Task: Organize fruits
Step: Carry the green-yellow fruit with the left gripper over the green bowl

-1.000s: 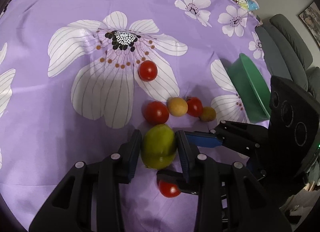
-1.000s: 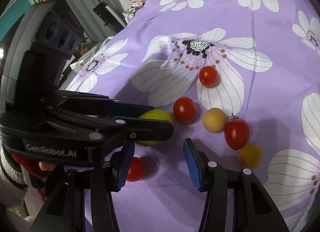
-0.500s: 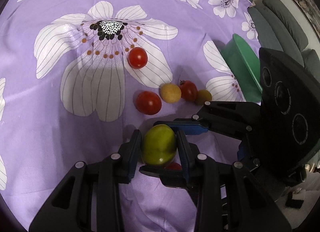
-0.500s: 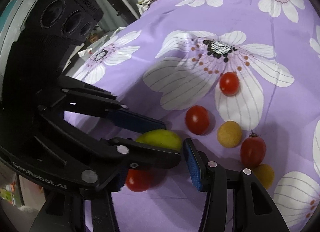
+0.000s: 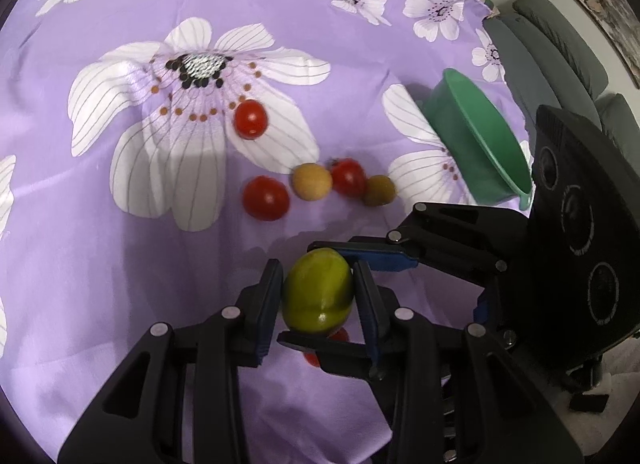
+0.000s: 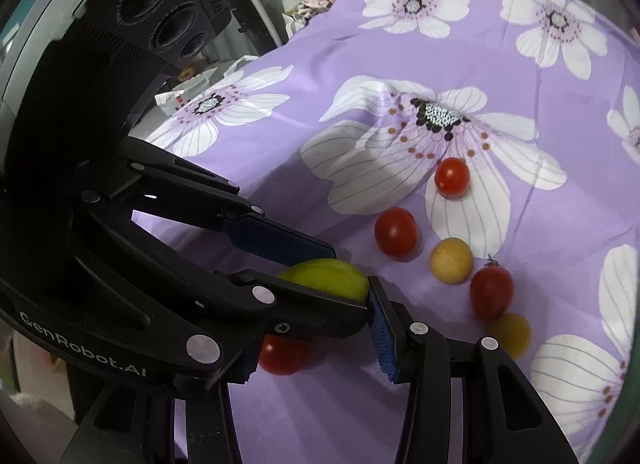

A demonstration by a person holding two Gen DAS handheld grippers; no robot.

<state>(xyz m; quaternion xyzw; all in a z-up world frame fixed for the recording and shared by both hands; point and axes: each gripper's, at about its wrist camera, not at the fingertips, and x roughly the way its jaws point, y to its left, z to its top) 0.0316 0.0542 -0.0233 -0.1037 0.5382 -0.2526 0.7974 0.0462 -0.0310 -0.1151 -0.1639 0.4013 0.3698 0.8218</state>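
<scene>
My left gripper [image 5: 318,294] is shut on a green fruit [image 5: 318,290] and holds it above the purple flowered cloth [image 5: 120,244]; the fruit also shows in the right wrist view [image 6: 326,276]. My right gripper [image 6: 312,340] is open, its fingers straddling a red tomato [image 6: 282,354] that lies under the left gripper. On the cloth lie three more red tomatoes [image 5: 251,119] [image 5: 265,198] [image 5: 348,177] and two yellow-brown round fruits [image 5: 311,181] [image 5: 379,190]. A green bowl [image 5: 476,144] stands at the right.
A grey sofa [image 5: 560,48] stands beyond the table's right edge. The right gripper's body [image 5: 580,264] crosses in front of the left one at the lower right.
My left gripper has lifted the green fruit higher off the cloth. The right gripper has moved in below it, around the red tomato.
</scene>
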